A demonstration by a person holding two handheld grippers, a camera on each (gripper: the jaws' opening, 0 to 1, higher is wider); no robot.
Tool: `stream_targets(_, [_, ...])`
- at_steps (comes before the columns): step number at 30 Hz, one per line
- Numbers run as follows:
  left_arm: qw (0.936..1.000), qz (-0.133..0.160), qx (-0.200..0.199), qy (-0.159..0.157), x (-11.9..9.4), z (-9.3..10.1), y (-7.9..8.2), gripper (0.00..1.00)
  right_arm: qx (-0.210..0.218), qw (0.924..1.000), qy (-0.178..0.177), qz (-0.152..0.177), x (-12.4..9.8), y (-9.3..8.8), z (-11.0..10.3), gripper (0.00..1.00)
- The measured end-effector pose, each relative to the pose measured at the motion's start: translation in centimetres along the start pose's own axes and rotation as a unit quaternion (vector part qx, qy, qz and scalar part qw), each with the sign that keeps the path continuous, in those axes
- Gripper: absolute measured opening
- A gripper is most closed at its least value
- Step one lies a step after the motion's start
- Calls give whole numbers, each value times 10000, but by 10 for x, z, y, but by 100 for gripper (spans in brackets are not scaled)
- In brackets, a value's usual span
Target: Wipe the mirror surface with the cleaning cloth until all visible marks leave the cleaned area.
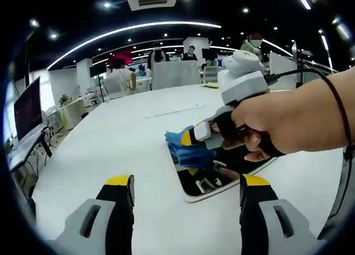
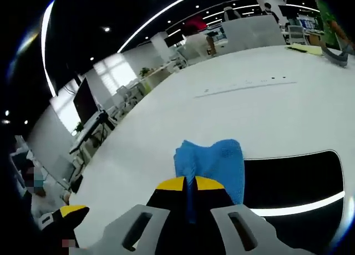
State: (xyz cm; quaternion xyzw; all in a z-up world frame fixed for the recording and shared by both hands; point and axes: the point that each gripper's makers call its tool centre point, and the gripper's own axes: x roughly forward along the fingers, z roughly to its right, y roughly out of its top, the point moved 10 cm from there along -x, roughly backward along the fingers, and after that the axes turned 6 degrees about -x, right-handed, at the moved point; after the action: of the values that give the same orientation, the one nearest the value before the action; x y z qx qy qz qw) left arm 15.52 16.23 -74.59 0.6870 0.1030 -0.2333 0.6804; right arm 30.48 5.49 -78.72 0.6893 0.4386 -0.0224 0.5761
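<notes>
A flat rectangular mirror with rounded corners lies on the white table. The blue cleaning cloth rests on its far-left corner. A person's hand holds my right gripper, which is shut on the cloth. In the right gripper view the blue cloth hangs from my shut right gripper over the mirror's left end, whose dark surface reflects the ceiling. My left gripper stands open near the table's front, short of the mirror, with nothing between its fingers.
The white table stretches far back. Chairs, monitors and desks stand beyond it, with people at the far side. A monitor and desk stand to the left. A cable runs from the right gripper's body.
</notes>
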Motion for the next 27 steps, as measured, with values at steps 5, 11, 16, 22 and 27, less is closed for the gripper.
stream_targets(5, [10000, -33, 2, -20, 0, 1, -1, 77, -412, 9991, 54, 100, 0, -4, 1, 1])
stream_targets(11, [10000, -42, 54, -36, 1, 2, -1, 77, -409, 9991, 48, 89, 0, -4, 1, 1])
stream_targets(16, [10000, -67, 69, -24, 1, 1, -2, 77, -330, 9994, 48, 105, -3, -4, 0, 1])
stream_targets(22, [9999, -110, 114, -69, 2, 3, -3, 77, -234, 9996, 11, 123, -2, -2, 5, 1])
stream_targets(27, [9999, -101, 103, -87, 2, 3, -3, 77, -197, 9997, -26, 143, -3, -2, 8, 1])
